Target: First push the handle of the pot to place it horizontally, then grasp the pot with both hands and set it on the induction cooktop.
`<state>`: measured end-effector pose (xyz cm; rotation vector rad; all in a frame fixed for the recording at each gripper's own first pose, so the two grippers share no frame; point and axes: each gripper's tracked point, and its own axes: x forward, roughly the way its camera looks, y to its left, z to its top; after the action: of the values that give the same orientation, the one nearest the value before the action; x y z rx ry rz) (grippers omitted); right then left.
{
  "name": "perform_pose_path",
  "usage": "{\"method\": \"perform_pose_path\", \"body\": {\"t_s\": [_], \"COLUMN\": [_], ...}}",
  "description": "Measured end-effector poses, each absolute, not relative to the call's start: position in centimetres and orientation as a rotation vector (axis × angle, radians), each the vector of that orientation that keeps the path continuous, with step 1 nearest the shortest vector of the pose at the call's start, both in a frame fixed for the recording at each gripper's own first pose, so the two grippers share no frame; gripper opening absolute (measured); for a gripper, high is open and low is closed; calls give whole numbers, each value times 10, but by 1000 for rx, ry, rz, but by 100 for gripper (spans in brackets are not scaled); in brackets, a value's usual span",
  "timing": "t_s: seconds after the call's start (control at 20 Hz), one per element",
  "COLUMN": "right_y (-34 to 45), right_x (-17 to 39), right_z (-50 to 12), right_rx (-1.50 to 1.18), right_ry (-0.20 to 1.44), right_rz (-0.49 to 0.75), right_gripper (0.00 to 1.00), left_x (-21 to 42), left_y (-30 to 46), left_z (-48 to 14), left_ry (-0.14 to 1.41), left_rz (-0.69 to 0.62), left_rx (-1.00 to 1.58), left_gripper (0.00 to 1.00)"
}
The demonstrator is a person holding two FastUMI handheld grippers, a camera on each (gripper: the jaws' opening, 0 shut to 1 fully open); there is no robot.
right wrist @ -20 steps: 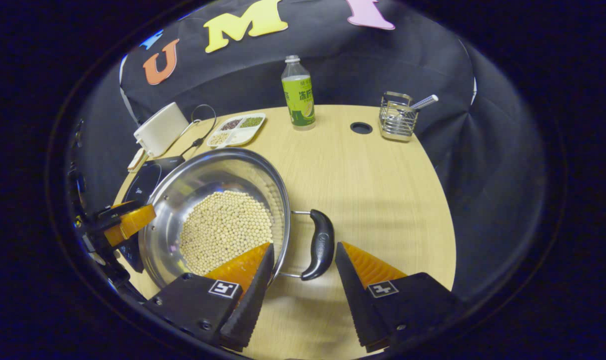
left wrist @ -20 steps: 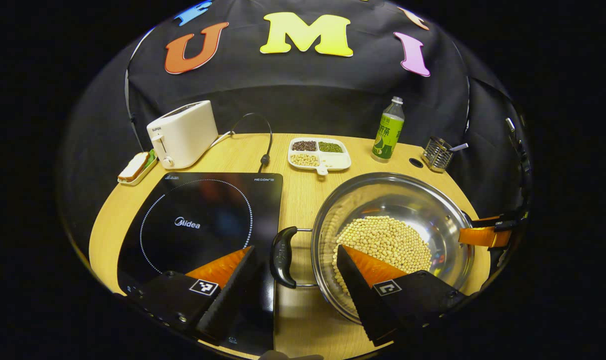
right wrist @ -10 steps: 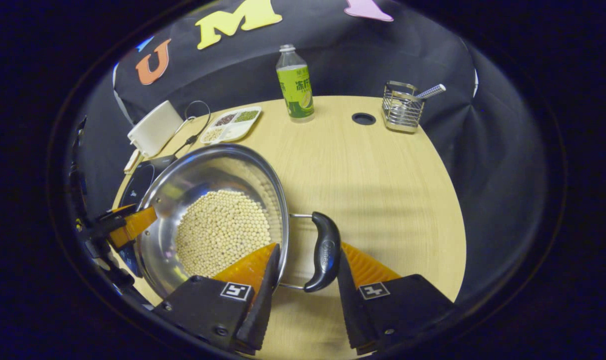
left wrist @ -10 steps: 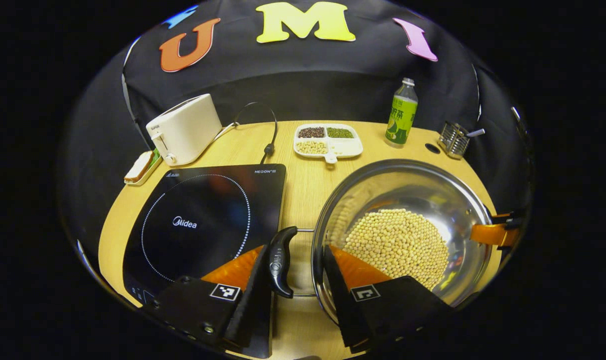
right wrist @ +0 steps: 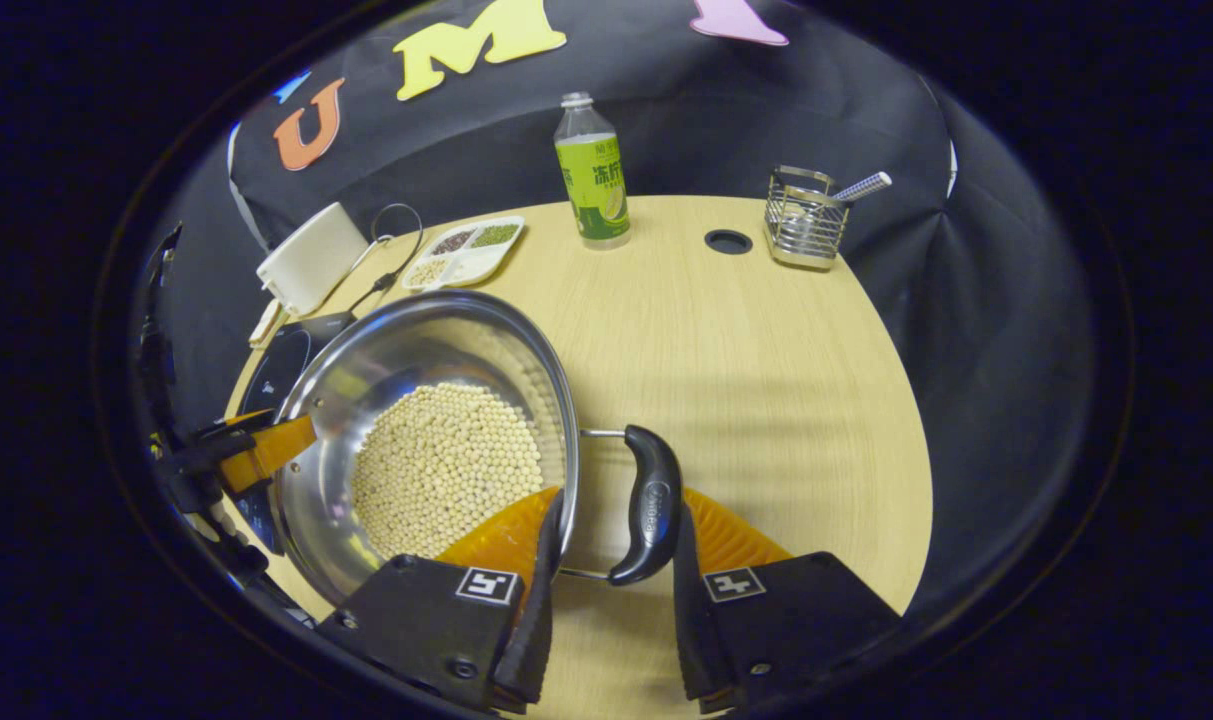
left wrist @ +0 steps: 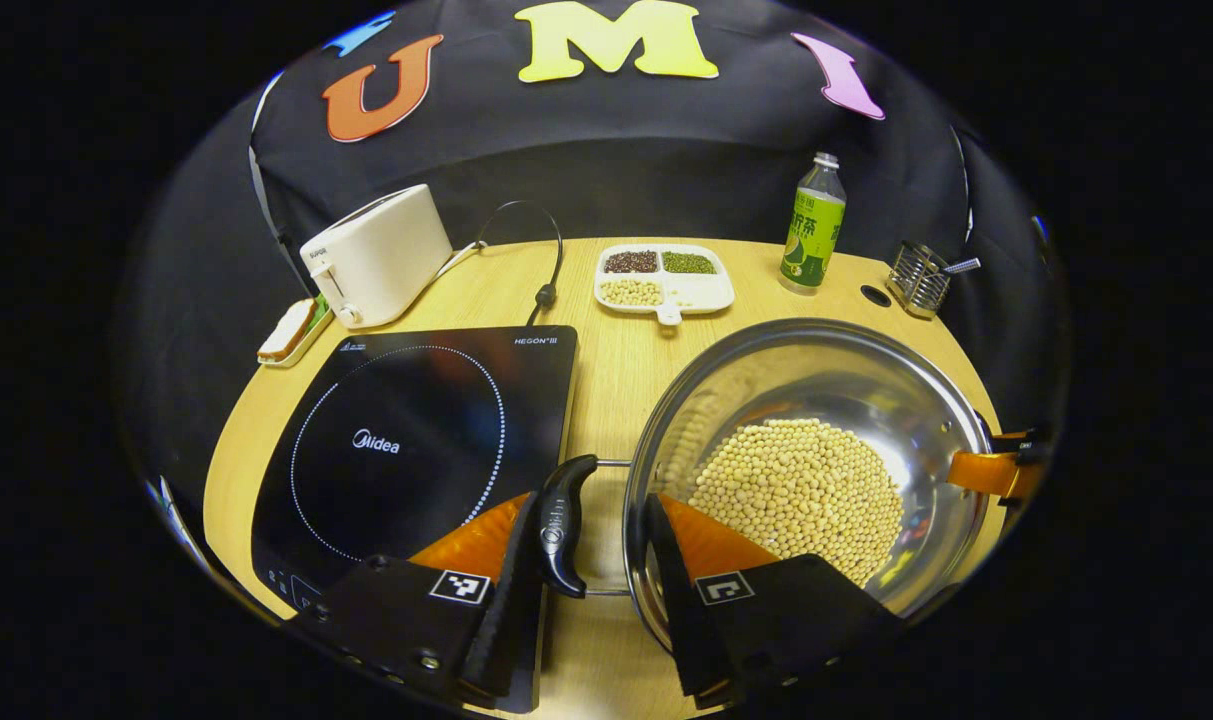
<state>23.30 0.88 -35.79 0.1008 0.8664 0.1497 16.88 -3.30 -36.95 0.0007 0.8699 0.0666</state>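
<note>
Straddling the black curved left handle (left wrist: 563, 524) of the round stainless steel pot (left wrist: 816, 370), the left gripper (left wrist: 591, 585) is seen narrowed, one finger against the grip and the other at the pot wall inside the handle loop; full pinching cannot be told. The right gripper (right wrist: 611, 590) is likewise set about the black right handle (right wrist: 649, 505). Pale yellow soybeans (right wrist: 444, 468) are held in the pot, which is located just beside the black glass induction cooktop (left wrist: 406, 440) on the round light wooden table (right wrist: 746, 340), bare to the pot's right.
</note>
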Motion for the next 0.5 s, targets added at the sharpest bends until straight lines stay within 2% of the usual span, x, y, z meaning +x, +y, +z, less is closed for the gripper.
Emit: {"method": "perform_pose_path", "body": {"t_s": [0.2,0.5], "right_y": [11,37], "right_x": [220,209], "right_z": [-348,-323], "right_rx": [86,91], "right_ry": [859,823], "right_rz": [124,117], "right_gripper": [51,51], "left_x": [161,157], "left_y": [-32,-3], "left_z": [-365,-338], "left_ry": [896,847], "left_rz": [37,27], "left_rx": [-16,3], "left_gripper": [58,58]}}
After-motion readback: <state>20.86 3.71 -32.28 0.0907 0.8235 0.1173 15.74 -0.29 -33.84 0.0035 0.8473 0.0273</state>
